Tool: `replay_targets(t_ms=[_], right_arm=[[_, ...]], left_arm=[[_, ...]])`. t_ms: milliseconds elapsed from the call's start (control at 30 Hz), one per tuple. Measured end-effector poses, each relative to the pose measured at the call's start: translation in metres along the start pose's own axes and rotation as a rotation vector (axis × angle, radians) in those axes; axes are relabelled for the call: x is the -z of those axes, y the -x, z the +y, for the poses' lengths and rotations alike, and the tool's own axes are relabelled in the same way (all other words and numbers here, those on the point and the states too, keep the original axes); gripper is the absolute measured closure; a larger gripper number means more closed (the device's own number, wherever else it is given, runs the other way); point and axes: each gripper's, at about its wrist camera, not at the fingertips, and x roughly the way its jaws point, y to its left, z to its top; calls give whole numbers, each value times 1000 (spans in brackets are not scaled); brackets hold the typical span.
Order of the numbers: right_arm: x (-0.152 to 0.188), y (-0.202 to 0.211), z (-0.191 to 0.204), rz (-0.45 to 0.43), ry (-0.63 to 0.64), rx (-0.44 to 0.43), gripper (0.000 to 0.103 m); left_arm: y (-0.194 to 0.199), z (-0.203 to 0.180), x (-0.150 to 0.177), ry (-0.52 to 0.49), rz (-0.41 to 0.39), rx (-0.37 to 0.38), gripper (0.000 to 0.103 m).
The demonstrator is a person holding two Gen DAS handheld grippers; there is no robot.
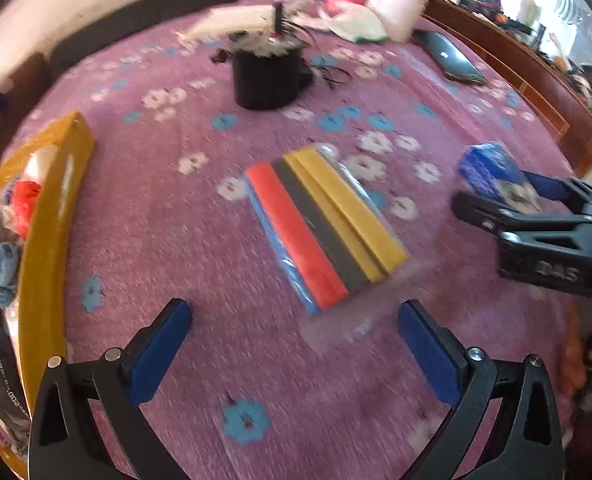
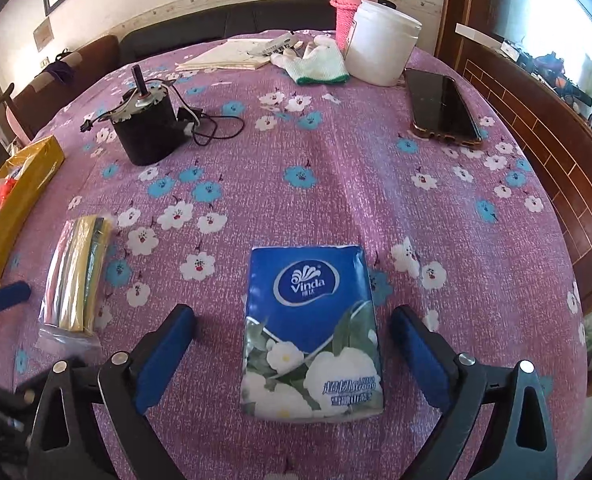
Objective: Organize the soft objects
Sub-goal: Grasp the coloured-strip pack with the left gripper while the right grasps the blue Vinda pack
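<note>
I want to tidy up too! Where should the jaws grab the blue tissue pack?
Across its two long sides, near the middle. The tissue pack lies flat, pointing away, already between the open right gripper jaws, so coming straight down from above probably works best.

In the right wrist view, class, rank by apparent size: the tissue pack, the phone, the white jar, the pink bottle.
1. tissue pack, though it is nearest the camera, which inflates it
2. phone and white jar look about alike; unranked
3. pink bottle, farthest and partly hidden

black motor [image 2: 146,128], phone [image 2: 444,108], white jar [image 2: 382,50]
</note>
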Motion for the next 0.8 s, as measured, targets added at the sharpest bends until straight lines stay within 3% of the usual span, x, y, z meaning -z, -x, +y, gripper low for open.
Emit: replay_targets(t_ms=[67,100,167,300,367,467,533,567,600,633,700,800], right_arm=[[1,2,-2,-13,-6,-17,6],[1,3,-3,-16,-9,-20,7],[1,4,-4,-23,-19,-22,8],[2,6,-7,-30,-38,-39,8],[1,6,-8,-32,-44,-40,11],[1,5,-16,-32,-94,14,12],[1,6,-18,-35,-100,1,10],[1,6,-17,-32,-95,-4,8],[1,6,-17,-30,-91,-6,7],[1,6,-16,-28,-88,-4,7],[0,6,-16,-29,-89,-6,7],[0,6,-16,-28,-89,-4,6]], left_arm=[[10,9,-3,70,-30,121,0],[14,12,-6,98,-46,137,0],[14,13,-16,117,-71,111,0],[-13,-2,-31,86,-20,47,0],[-24,-14,-39,35,-37,-25,0],[-33,-18,-46,2,-38,-81,1],[-31,-14,-44,-4,-51,-79,1],[-29,-12,-41,-10,-57,-78,4],[-24,-9,-37,-12,-72,-76,16],[-18,-5,-33,-15,-84,-75,35],[-7,6,-24,-4,-85,-64,54],[1,20,-13,29,-76,-32,54]])
